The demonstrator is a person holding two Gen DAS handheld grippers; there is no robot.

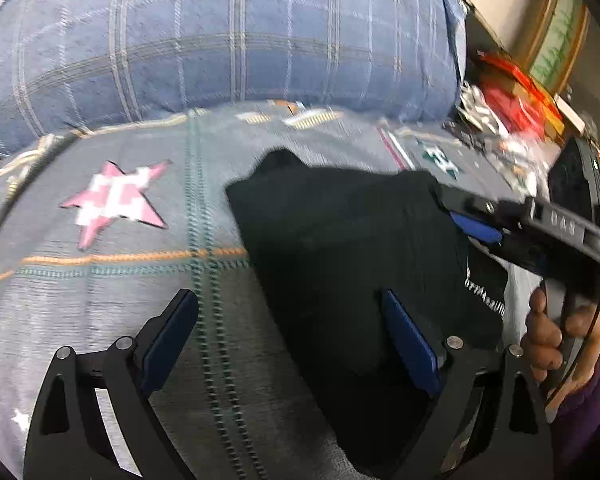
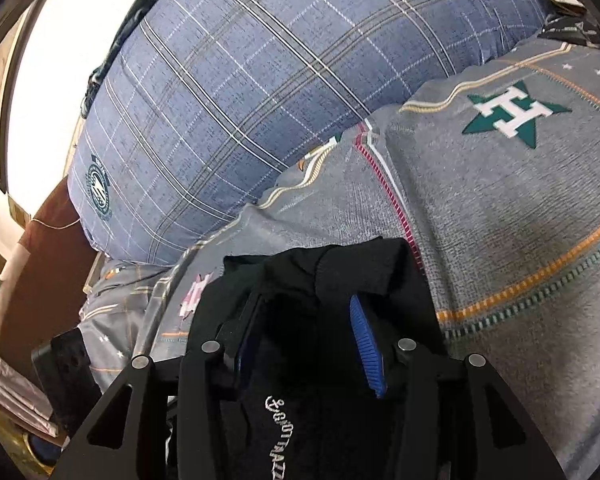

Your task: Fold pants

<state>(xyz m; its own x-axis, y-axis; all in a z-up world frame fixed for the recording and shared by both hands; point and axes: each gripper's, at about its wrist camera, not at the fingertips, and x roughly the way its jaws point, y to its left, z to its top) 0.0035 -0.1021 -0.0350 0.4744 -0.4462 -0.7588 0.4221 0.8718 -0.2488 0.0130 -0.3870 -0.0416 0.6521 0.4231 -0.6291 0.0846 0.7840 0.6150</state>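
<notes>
The black fabric pants (image 1: 340, 264) lie folded into a compact bundle on the grey patterned bedspread (image 1: 100, 300), the left gripper (image 1: 288, 336) spread wide and empty, while whether the half-parted right gripper (image 2: 304, 340) grips them cannot be told.

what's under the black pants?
The black pants lie on a grey patterned bedspread; its stripes run up to their edge. What the bedspread shows directly beneath them is covered.

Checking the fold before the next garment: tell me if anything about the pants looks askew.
The black pants lie in a compact bundle on the grey bedspread, but one corner pokes out at the far edge, so that edge is uneven.
</notes>
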